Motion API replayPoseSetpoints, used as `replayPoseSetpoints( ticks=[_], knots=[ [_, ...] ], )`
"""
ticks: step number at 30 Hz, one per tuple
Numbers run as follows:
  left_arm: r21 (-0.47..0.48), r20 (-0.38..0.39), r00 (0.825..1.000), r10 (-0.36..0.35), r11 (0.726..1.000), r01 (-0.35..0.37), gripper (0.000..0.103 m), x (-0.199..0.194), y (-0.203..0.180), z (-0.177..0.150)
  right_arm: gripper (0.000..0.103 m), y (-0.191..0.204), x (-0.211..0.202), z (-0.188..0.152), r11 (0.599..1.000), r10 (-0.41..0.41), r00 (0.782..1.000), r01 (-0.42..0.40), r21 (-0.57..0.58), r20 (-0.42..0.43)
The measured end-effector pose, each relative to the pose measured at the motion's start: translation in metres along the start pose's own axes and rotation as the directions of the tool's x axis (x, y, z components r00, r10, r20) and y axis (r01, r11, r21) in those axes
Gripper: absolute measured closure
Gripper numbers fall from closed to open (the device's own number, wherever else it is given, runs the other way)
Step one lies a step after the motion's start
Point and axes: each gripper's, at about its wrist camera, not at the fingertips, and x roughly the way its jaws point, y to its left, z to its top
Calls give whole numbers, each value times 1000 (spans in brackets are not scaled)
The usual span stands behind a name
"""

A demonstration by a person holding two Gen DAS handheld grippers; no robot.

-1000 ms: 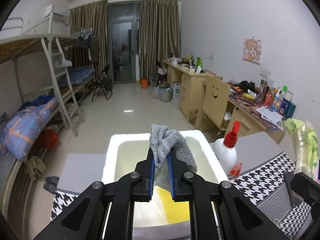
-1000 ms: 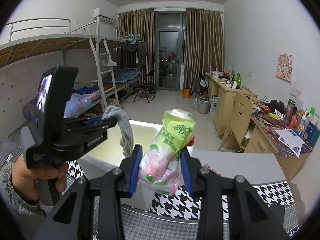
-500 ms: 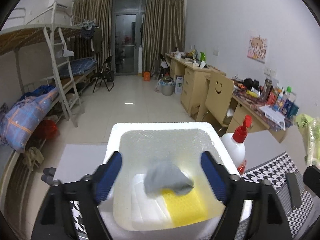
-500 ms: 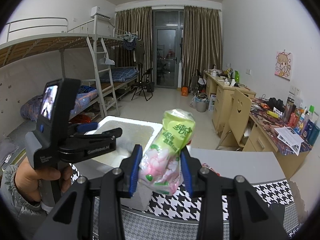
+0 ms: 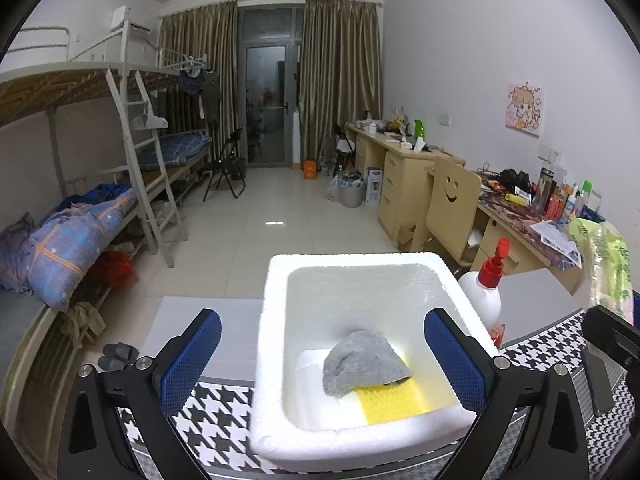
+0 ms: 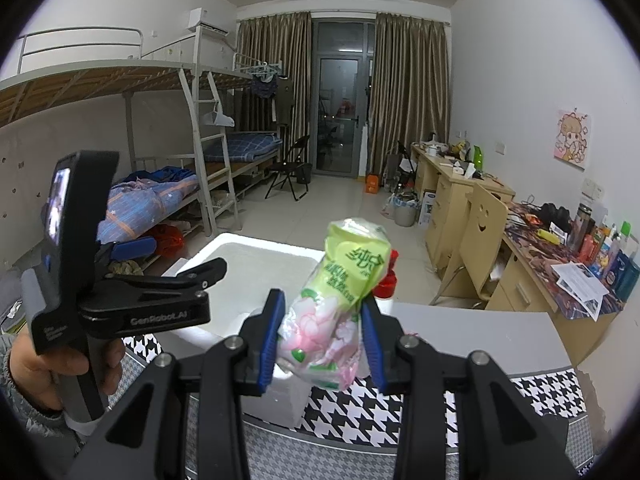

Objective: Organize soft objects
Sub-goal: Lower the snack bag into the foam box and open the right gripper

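A grey cloth [image 5: 362,362] lies inside the white foam box [image 5: 276,280], partly over a yellow sponge [image 5: 394,400]. My left gripper [image 5: 320,356] is open wide and empty, its blue pads [image 5: 192,354] on either side of the box front. It also shows in the right wrist view [image 6: 132,300], held beside the box [image 6: 248,252]. My right gripper [image 6: 322,340] is shut on a green and pink tissue pack [image 6: 344,300], held up to the right of the box. The pack shows at the right edge of the left wrist view [image 5: 608,268].
A white bottle with a red spray cap [image 5: 486,292] stands right of the box. The box sits on a houndstooth cloth [image 5: 216,412]. A grey tabletop [image 6: 472,336] extends behind. Bunk beds [image 5: 80,216] stand at the left, desks and a chair [image 5: 452,204] at the right.
My left gripper opened and let go of the grey cloth, which dropped into the foam box. The gripper then drew back. The right gripper kept holding the tissue pack.
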Motion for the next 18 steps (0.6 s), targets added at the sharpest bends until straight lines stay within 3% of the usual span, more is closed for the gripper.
replayPoseSetpoints(
  ticks=[18],
  knots=[
    [-56, 46, 994, 97, 994, -95, 1, -36, 40, -21, 61, 23, 22, 8, 999, 48, 998, -49, -22, -28]
  ],
)
